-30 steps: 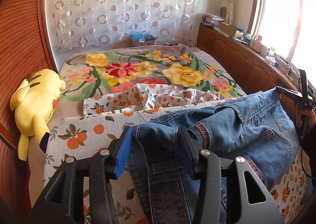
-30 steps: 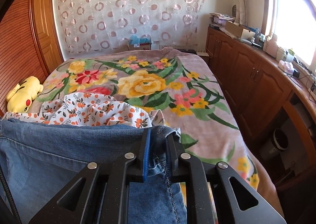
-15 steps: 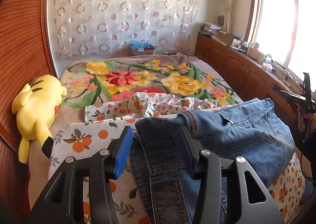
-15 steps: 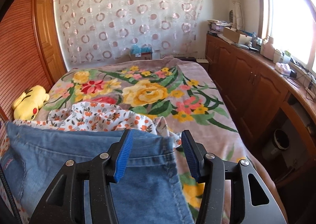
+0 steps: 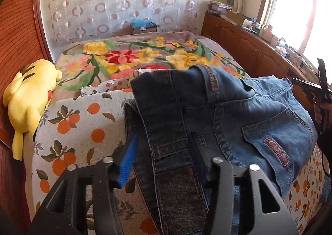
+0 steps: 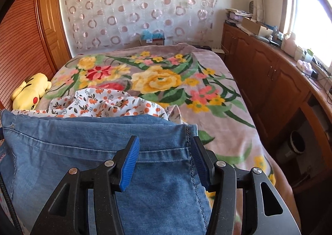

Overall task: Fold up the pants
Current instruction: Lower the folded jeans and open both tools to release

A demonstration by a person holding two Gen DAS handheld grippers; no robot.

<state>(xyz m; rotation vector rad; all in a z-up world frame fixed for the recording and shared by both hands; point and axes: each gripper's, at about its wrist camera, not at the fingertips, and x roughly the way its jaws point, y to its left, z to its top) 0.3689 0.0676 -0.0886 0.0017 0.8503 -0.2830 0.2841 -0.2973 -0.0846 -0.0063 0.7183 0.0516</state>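
The pants (image 5: 238,114) are blue denim jeans lying folded on the bed (image 6: 217,98), at the near end of it, on top of a cloth with an orange-fruit print (image 5: 78,129). In the left wrist view the long axis of the folded bundle goes from about 7 o'clock to about 2 o'clock. The darker waistband end, with its belt loop and a rough dark patch, comes toward the camera at 6 o'clock; the paler seat, with a stitched back pocket and a small brownish label, spreads to 3 o'clock. The denim is thick, with doubled seams and soft rounded folds.

The left gripper (image 5: 164,156) has its jaws opening; the waistband strip lies between them, but the ribbed blue pad at 9 o'clock stands free of the cloth (the other pad is dark and close to the fabric, contact I cannot tell).

In the right wrist view the right gripper (image 6: 166,157) has its jaws spread, and the paler denim with a hem seam lies between and under them, not pinched. The side seam runs just beside the pad at 3 o'clock.

Behind the pants is a crumpled white cloth with small orange flowers (image 6: 108,102), then a plush blanket with large yellow and red flowers (image 6: 157,79). A yellow plush toy (image 5: 31,94) lies at 9 o'clock against the ribbed wooden wardrobe (image 5: 18,33).
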